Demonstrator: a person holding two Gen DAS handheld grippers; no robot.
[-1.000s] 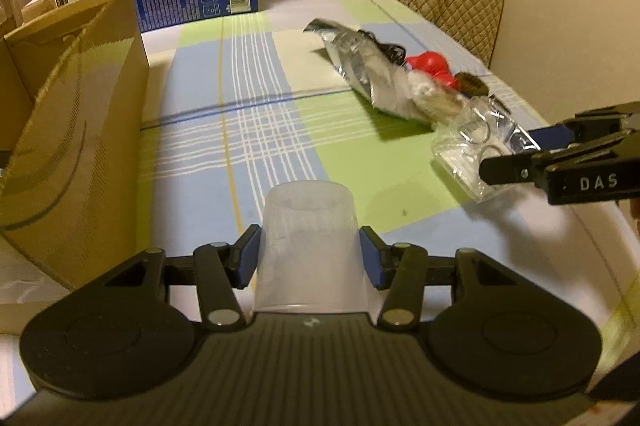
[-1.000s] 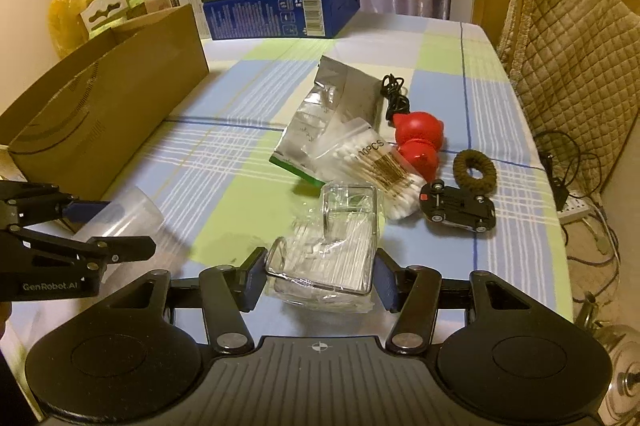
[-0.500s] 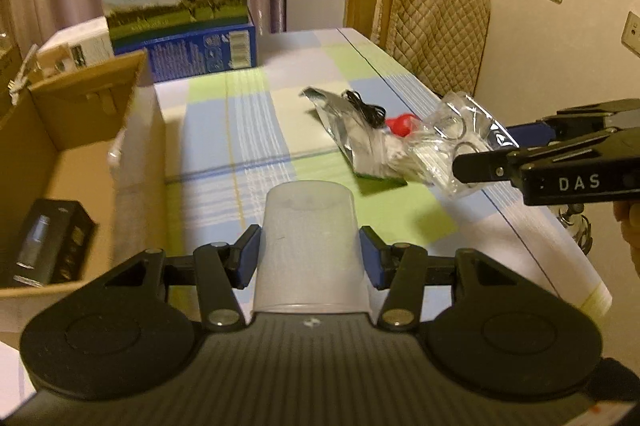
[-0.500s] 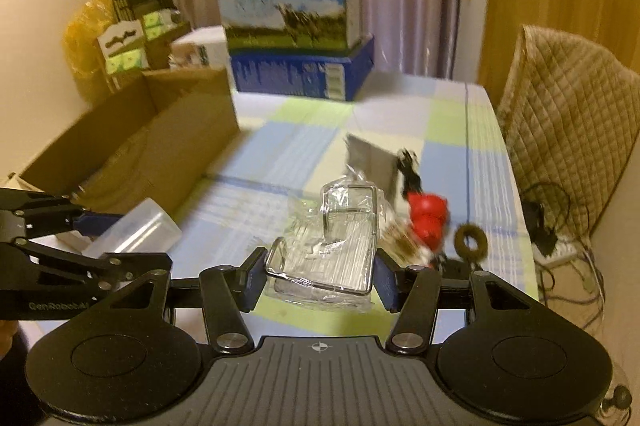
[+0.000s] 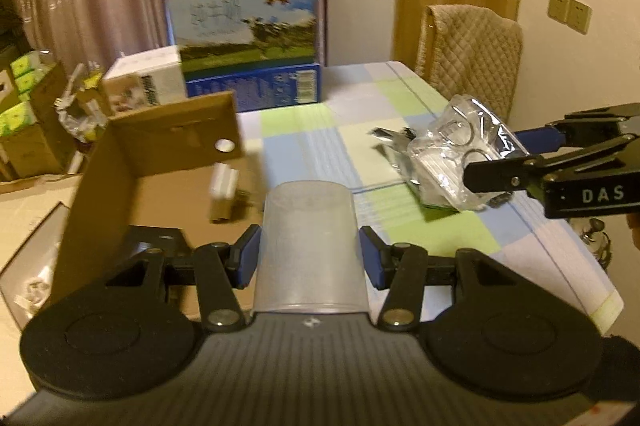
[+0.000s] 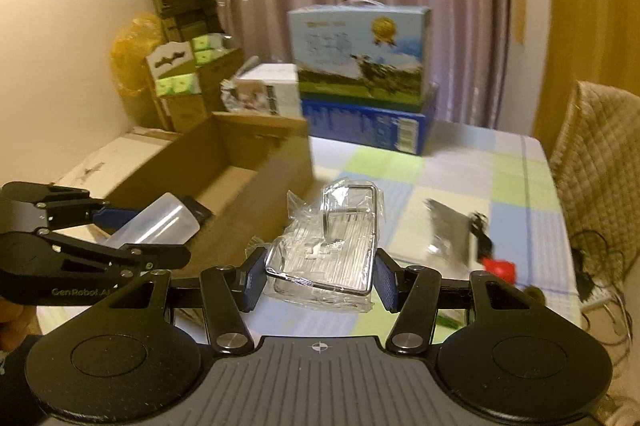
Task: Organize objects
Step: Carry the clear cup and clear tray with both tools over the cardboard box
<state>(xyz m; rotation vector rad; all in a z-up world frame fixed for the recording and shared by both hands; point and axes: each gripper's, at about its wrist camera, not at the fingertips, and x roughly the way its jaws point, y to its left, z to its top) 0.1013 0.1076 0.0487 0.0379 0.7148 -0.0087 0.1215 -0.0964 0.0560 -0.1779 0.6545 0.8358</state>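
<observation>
The left gripper's (image 5: 310, 260) fingers (image 5: 247, 258) pinch a frosted plastic cup (image 5: 311, 246) across its sides, mouth forward, so it lies along the fingers and cannot roll out. The right gripper's (image 6: 320, 280) fingers (image 6: 386, 280) clamp a clear plastic packet (image 6: 326, 258) by its wire-framed edges, probably the stiffest place to hold crinkly film. Both loads hang in the air just beside the open cardboard box (image 6: 256, 162), the cup nearest its side wall, the packet on the table side. That suggests the box is their destination. A silver pouch (image 6: 450, 230) and a red toy (image 6: 498, 268) lie on the table (image 6: 460, 162) well away from the box.
</observation>
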